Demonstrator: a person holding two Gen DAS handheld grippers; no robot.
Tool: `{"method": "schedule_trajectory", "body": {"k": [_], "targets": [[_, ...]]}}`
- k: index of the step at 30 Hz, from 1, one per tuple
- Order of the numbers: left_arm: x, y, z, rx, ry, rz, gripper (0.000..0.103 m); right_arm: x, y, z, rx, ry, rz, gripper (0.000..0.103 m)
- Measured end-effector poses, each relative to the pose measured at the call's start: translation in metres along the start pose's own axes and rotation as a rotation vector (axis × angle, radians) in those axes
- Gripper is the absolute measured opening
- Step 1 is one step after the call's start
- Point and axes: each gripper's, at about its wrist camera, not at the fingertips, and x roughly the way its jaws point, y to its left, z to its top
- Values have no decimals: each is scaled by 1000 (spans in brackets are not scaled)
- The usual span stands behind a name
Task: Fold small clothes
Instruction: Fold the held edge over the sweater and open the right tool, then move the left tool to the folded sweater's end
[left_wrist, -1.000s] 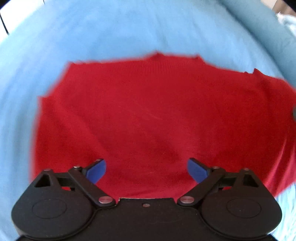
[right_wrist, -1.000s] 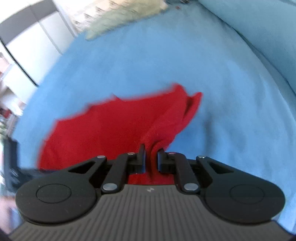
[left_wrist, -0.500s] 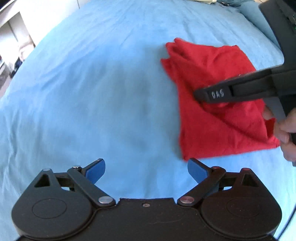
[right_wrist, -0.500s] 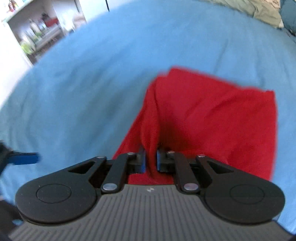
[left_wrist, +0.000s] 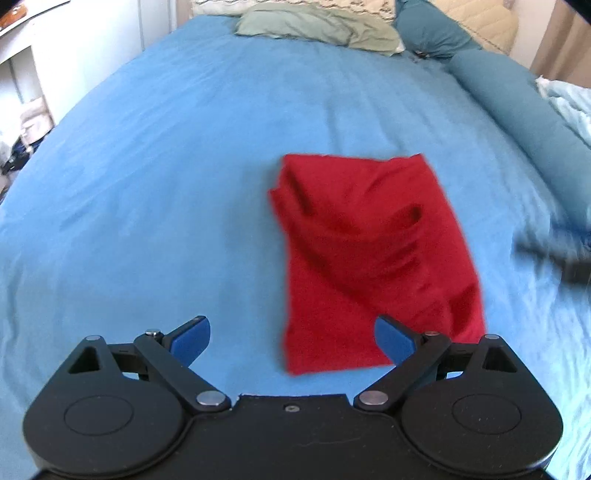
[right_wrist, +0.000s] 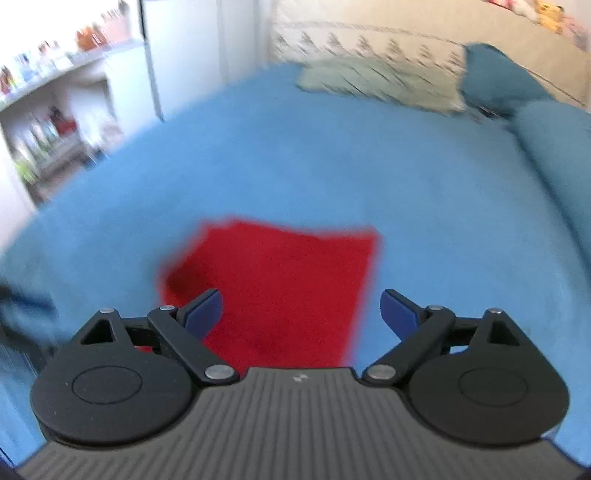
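Observation:
A small red garment (left_wrist: 373, 258) lies folded into a rough rectangle on the blue bed sheet (left_wrist: 166, 177), with some wrinkles on top. It also shows in the right wrist view (right_wrist: 280, 288), blurred. My left gripper (left_wrist: 291, 338) is open and empty, raised above the sheet at the garment's near left edge. My right gripper (right_wrist: 301, 314) is open and empty, raised above the garment's near edge. A dark blur at the right edge of the left wrist view (left_wrist: 561, 254) is the right gripper.
Pale green bedding (left_wrist: 317, 26) and teal pillows (left_wrist: 436, 33) lie at the bed's far end, with a long teal bolster (left_wrist: 524, 103) along the right side. White shelves with small items (right_wrist: 48, 110) stand past the bed's left side.
My right gripper has let go of the red garment and opened, then lifted back. The garment now lies folded on the sheet. My left gripper has pulled up and back.

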Motion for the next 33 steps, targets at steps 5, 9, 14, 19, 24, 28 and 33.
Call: {"method": "schedule_trajectory", "body": {"k": [5,9,14,19,24,28,33], "targets": [[25,-35,18,29,-25,-5,98,18,-4,-73,71,93,-11,103],[42,-57,34,8,-41,-15,98,30,11,-92,137,79,10,103],[64,-74,55,-50,-64,-16,98,34,18,-87,182,65,13,103],[90,-71,54,-10,17,121,97,31,8,-92,218,65,18,103],[70,-17,9,-56,106,206,97,29,-6,-98,237,76,34,103],[68,23,-35,-106,217,286,95,26,-9,-106,224,86,46,103],[46,37,-40,-201,147,238,94,22,-7,-105,217,57,70,103]]}}
